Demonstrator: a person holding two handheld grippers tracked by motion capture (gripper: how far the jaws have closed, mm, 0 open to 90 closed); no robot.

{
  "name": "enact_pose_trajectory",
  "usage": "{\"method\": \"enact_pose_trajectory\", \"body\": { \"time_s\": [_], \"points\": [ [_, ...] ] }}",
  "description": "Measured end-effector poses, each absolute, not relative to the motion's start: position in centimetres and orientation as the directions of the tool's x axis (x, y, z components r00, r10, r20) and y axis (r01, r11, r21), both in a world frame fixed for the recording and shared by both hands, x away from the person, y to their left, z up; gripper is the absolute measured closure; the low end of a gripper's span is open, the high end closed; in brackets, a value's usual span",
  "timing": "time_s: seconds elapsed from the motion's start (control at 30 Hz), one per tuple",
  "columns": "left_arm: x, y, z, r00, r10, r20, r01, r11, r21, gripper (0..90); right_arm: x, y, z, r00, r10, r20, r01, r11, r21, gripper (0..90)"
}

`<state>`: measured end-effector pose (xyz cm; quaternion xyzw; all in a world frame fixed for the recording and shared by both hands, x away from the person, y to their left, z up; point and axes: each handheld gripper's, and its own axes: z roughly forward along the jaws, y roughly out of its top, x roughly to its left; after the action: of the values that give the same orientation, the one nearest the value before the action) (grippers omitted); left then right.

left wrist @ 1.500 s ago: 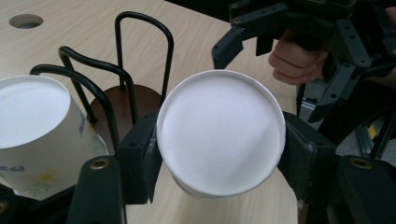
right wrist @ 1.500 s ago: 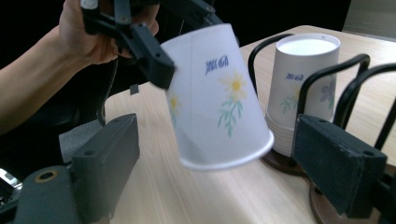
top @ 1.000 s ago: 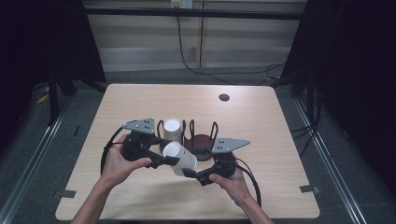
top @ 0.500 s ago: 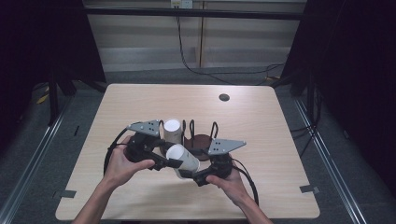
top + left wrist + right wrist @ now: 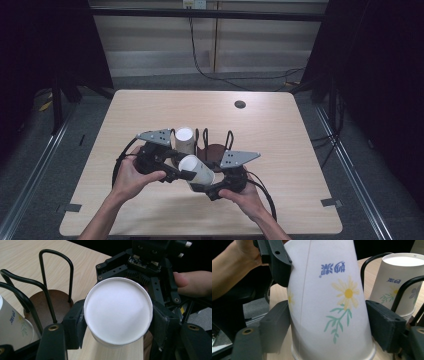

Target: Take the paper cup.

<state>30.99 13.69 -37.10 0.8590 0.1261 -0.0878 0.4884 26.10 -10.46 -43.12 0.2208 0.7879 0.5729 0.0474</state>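
From above, the cup (image 5: 196,170) hangs between both grippers over the worktop (image 5: 150,110), near the rack (image 5: 215,145). The left gripper (image 5: 117,322) clamps its base. The right gripper (image 5: 332,325), just closing, seems to touch the wall; thin paper, crushable, best held near the rim.

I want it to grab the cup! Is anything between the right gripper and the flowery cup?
Nothing visible is. The right gripper has just been closing its jaws with the flowery cup between them, and its pads now lie against the cup's sides. The left gripper holds its other end.
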Motion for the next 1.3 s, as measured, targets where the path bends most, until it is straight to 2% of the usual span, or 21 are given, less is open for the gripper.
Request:
{"method": "enact_pose_trajectory", "body": {
  "time_s": [0.43,0.57,0.9,1.07,1.3],
  "points": [
    [31.3,14.1,-37.5,0.946,0.124,-0.299,0.322,-0.448,0.834,34.6,26.0,-10.6,-43.0,-0.898,0.395,0.194,0.305,0.241,0.921,27.9],
    [31.3,14.1,-37.6,0.946,0.135,-0.295,0.323,-0.452,0.831,25.6,26.0,-10.6,-42.9,-0.9,0.389,0.198,0.308,0.244,0.92,28.3],
    [31.1,14.0,-37.5,0.95,0.147,-0.276,0.313,-0.461,0.831,16.1,26.1,-10.8,-42.8,-0.898,0.392,0.199,0.314,0.253,0.915,29.0],
    [30.9,14.6,-37.2,0.952,0.172,-0.254,0.304,-0.436,0.847,17.1,26.2,-11.1,-42.7,-0.893,0.401,0.204,0.321,0.25,0.913,29.2],
    [31.3,16.4,-38.0,0.935,0.187,-0.302,0.354,-0.424,0.834,16.6,26.5,-11.5,-42.9,-0.885,0.414,0.211,0.336,0.257,0.906,29.7]
  ]
}}
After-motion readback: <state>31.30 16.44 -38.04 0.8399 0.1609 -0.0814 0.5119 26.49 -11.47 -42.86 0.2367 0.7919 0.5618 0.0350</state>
